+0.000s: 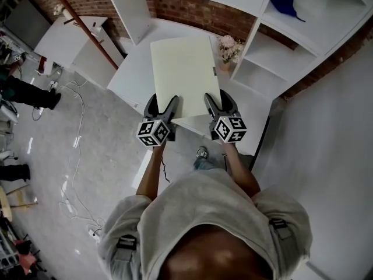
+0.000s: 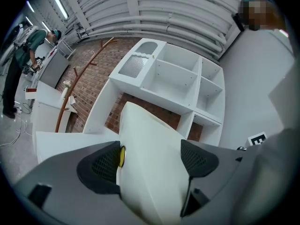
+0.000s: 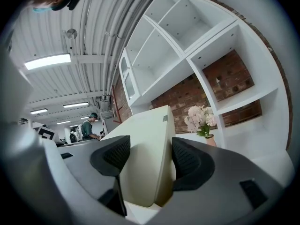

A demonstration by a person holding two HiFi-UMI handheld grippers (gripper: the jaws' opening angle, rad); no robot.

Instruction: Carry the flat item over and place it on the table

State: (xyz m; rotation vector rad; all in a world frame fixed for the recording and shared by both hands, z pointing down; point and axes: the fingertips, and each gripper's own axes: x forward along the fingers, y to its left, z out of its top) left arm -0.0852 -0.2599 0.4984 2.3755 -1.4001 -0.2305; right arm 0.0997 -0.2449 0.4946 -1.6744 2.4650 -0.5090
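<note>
A cream flat board (image 1: 185, 73) lies level in front of me, over a white table (image 1: 133, 73); whether it touches the tabletop I cannot tell. My left gripper (image 1: 163, 102) is shut on the board's near edge at the left, and my right gripper (image 1: 218, 99) is shut on the same edge at the right. In the left gripper view the board (image 2: 152, 144) fills the space between the dark pads (image 2: 101, 165). In the right gripper view the board (image 3: 145, 149) stands edge-on between the pads (image 3: 190, 163), with its far end hidden.
A vase of pink flowers (image 1: 228, 48) stands on the table just right of the board. White open shelving (image 1: 303, 37) rises at the right, with a blue item (image 1: 287, 3) on it. A reddish pole (image 1: 81, 28), floor cables (image 1: 74, 156) and a person (image 1: 26, 92) are at the left.
</note>
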